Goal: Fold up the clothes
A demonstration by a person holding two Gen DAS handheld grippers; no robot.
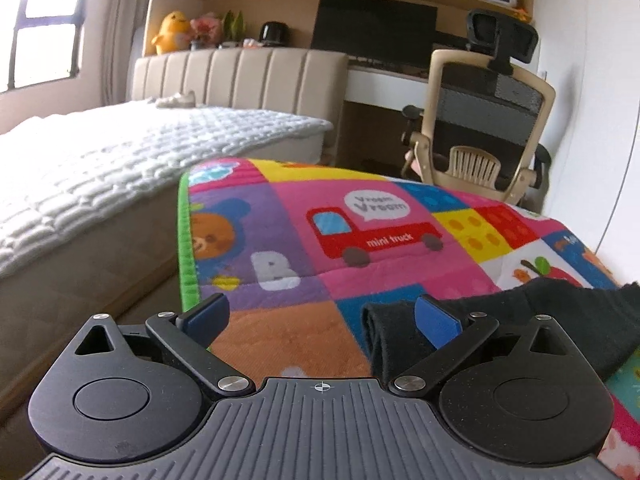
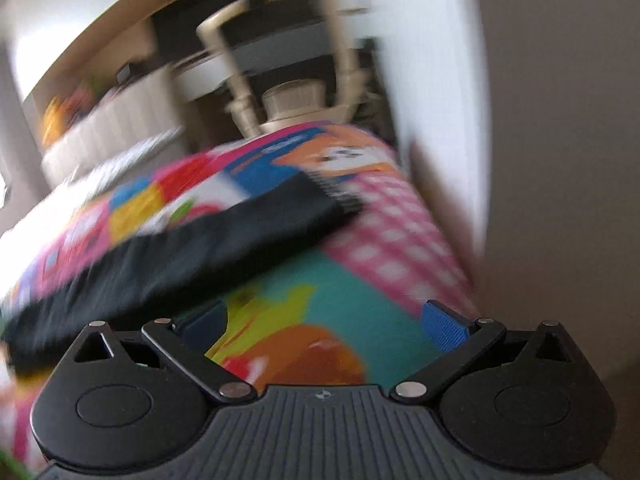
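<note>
Left gripper (image 1: 322,314) jaws spread wide, nothing clamped. Its blue right pad (image 1: 436,320) sits in front of the folded end of a black garment (image 1: 520,328), so touching or just beside can't be told. The garment lies on a colourful patchwork play mat (image 1: 320,232) with a red mini truck print (image 1: 372,236), running off toward the right edge of the left wrist view, where it is cut off. The lower part of the garment is hidden behind the gripper body.

Right gripper (image 2: 324,318) jaws also wide apart, nothing between them, only mat under the gap. The right wrist view is heavily motion-blurred and tilted. The black garment (image 2: 180,248) shows as a long dark band across the mat (image 2: 352,292), left end hidden behind the gripper housing, fabric detail unreadable.

Background, left view: bed with white quilted cover (image 1: 100,168), beige padded headboard (image 1: 240,76), office chair (image 1: 484,120), dark monitor (image 1: 372,30), yellow plush toy (image 1: 170,32). Shelf items too small to identify.
</note>
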